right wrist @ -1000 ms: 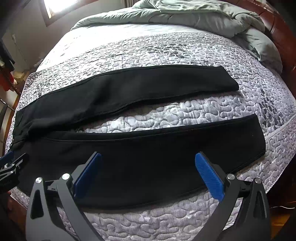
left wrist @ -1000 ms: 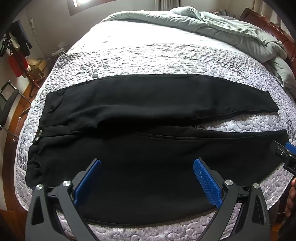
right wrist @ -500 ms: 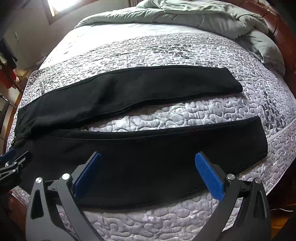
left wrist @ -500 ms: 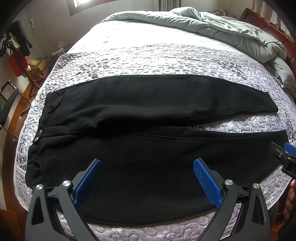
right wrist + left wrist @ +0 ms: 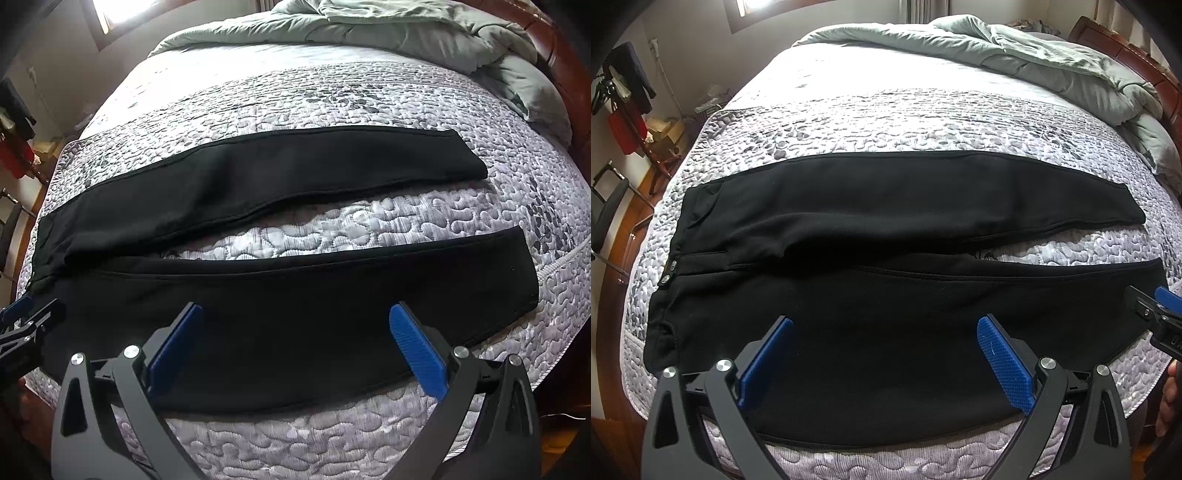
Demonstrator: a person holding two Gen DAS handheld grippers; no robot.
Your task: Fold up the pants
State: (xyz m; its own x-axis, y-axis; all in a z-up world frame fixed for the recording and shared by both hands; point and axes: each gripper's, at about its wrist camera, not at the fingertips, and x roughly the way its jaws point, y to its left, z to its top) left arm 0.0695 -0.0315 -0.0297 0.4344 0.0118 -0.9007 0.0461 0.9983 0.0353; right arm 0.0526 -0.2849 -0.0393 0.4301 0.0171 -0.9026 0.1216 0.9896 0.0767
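Black pants (image 5: pixel 886 229) lie flat across the quilted bed, waistband to the left, both legs running right and spread apart. My left gripper (image 5: pixel 886 354) is open and empty, hovering over the near leg close to the hip. My right gripper (image 5: pixel 295 339) is open and empty over the near leg (image 5: pixel 332 288) toward its cuff. The far leg (image 5: pixel 295 166) lies behind a strip of bare quilt. The right gripper also shows at the right edge of the left wrist view (image 5: pixel 1160 314); the left gripper shows at the left edge of the right wrist view (image 5: pixel 26 325).
A grey-patterned quilt (image 5: pixel 905 118) covers the bed. A bunched grey-green duvet (image 5: pixel 1034 55) lies at the far end by a wooden headboard (image 5: pixel 1126 48). A chair (image 5: pixel 609 214) and clutter stand left of the bed. The near bed edge (image 5: pixel 295 443) is right below the grippers.
The right wrist view has shifted slightly, so the pants sit a little further right and lower in it. The left gripper has hardly moved. Both stay open.
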